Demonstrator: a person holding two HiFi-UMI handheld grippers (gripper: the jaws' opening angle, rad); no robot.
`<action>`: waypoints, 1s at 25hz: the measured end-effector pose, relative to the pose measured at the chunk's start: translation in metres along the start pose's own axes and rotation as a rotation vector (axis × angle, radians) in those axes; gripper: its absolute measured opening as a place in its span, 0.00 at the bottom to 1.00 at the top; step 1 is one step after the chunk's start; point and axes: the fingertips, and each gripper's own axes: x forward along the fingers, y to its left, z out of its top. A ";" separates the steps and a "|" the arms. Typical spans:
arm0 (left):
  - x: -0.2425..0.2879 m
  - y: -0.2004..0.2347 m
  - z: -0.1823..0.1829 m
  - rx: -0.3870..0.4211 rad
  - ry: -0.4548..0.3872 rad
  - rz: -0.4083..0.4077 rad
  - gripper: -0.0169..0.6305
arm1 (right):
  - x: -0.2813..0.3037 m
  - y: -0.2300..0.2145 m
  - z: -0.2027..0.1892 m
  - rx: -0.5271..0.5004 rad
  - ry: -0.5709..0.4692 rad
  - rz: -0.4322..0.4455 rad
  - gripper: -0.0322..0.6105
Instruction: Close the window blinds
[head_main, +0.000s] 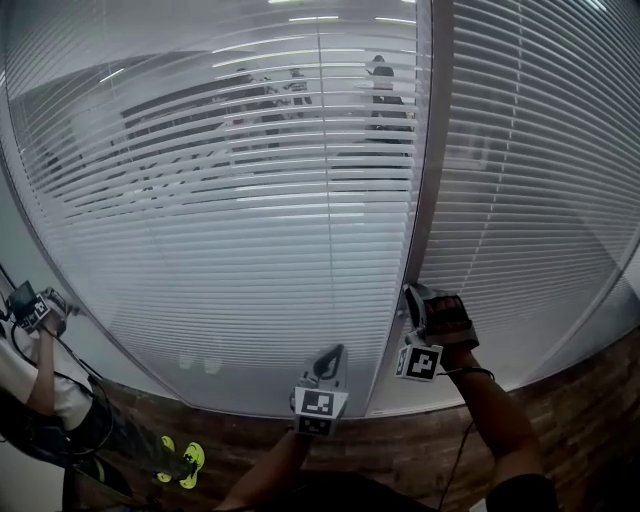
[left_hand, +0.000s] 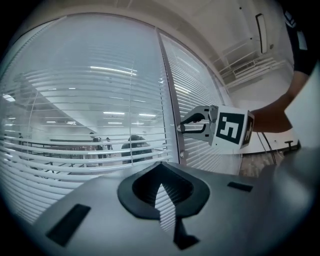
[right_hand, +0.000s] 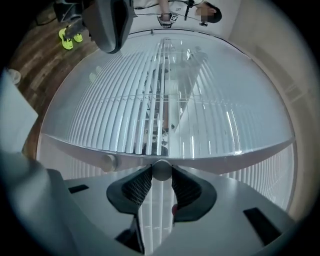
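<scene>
Glazed office walls are being covered by the window blinds (head_main: 250, 230), whose white horizontal slats are being hung behind two panes, with an upright frame post (head_main: 428, 170) being set between them. Through the left pane, figures (head_main: 380, 85) in the room beyond are being glimpsed, since gaps are being left between those slats. The right pane's slats are being shown closer together. Below the glass, a wooden floor (head_main: 590, 390) is being seen.

The right gripper (head_main: 412, 296) is being held level against the post, low on the window, by a hand (head_main: 447, 320). Its jaws are being clenched on a small round knob (right_hand: 161, 169) mounted on the post, with one pad being pressed on each side of it. A second knob (right_hand: 109, 161) is being seen near it along the same post, untouched.

The left gripper (head_main: 333, 352) is being held just beside and below the right one and is being pointed at the lower part of the left pane. Its jaws are being held together at the tips with nothing between them; only a sliver of slats is being seen through the narrow gap behind the tips.

At the far left of the head view, another person (head_main: 40, 390) in yellow-green shoes (head_main: 185, 460) is being seen by the wall.
</scene>
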 end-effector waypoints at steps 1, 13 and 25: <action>-0.003 -0.001 -0.003 0.000 0.012 0.000 0.02 | -0.001 0.005 0.001 0.013 -0.005 0.008 0.25; -0.006 0.003 -0.018 -0.016 0.044 0.005 0.02 | -0.010 -0.005 -0.008 1.039 -0.085 0.028 0.30; -0.013 0.008 -0.022 -0.013 0.081 0.024 0.02 | 0.004 0.001 -0.015 1.532 -0.049 0.033 0.25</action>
